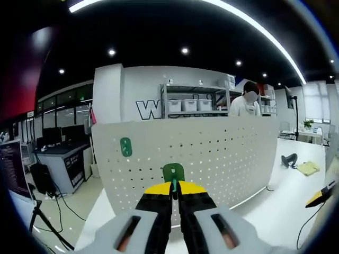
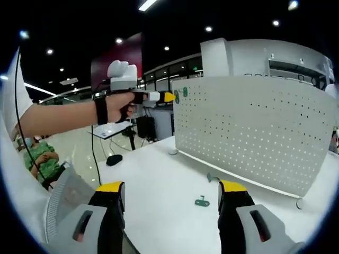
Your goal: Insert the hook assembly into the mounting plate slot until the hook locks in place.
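Observation:
A white perforated mounting plate (image 1: 212,153) stands upright on the white table (image 1: 275,211). One green hook (image 1: 125,146) sits on the plate at its upper left. My left gripper (image 1: 174,189) is shut on a second green hook (image 1: 173,173), held just in front of the plate's lower middle. In the right gripper view the plate (image 2: 254,132) fills the right side and the left gripper (image 2: 170,97), held by a hand, reaches its left edge, where two green hooks (image 2: 184,93) show. My right gripper (image 2: 172,193) is open above the table, with a loose green hook (image 2: 202,201) lying beyond its jaws.
A black handheld scanner (image 1: 288,159) and a yellow cloth (image 1: 308,168) lie on the table at the right. A person (image 1: 248,103) stands behind the plate near shelving. A desk with monitors (image 1: 58,151) and a tripod (image 1: 42,222) stand at the left. A black mouse (image 2: 113,159) lies on the table.

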`<state>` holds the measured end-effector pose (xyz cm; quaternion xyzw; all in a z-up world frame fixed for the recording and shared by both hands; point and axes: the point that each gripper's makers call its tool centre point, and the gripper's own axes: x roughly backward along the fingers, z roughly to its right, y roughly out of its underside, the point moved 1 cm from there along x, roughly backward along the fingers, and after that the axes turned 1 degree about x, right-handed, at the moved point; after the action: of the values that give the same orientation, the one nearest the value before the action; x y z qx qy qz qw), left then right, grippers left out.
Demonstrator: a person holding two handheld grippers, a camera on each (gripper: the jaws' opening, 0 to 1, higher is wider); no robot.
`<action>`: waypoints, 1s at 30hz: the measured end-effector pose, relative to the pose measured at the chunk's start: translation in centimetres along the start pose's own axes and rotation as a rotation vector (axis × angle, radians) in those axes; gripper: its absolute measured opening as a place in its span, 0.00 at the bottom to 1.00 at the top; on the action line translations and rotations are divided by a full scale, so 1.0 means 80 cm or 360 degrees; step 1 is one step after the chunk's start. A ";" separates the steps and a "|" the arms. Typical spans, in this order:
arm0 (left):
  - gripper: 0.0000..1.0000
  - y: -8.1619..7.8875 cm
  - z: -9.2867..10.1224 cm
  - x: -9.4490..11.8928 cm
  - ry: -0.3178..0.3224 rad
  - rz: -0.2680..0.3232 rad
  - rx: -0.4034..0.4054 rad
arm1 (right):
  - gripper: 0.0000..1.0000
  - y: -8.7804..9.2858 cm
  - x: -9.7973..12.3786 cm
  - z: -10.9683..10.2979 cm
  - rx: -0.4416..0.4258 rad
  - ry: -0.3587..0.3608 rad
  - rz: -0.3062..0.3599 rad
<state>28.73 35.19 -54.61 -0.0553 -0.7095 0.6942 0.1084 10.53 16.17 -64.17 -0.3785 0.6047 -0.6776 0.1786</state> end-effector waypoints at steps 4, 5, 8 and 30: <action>0.03 -0.007 -0.003 -0.010 -0.0011 0.0017 -0.0007 | 0.73 0.003 0.002 0.001 -0.0017 0.0016 -0.0020; 0.03 -0.008 -0.004 -0.013 -0.0013 0.0015 -0.0007 | 0.73 0.001 0.002 0.002 -0.0012 0.0019 0.0006; 0.03 -0.009 -0.007 -0.022 -0.0039 -0.0004 -0.0024 | 0.75 0.003 0.004 0.006 0.0007 0.0048 -0.0018; 0.03 -0.033 -0.036 -0.063 -0.0145 0.0018 -0.0064 | 0.75 0.008 0.005 0.006 0.0040 0.0074 -0.0048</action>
<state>34.49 36.77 -52.36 -0.0298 -0.7272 0.6822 0.0707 10.47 15.43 -64.65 -0.3696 0.5943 -0.6964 0.1590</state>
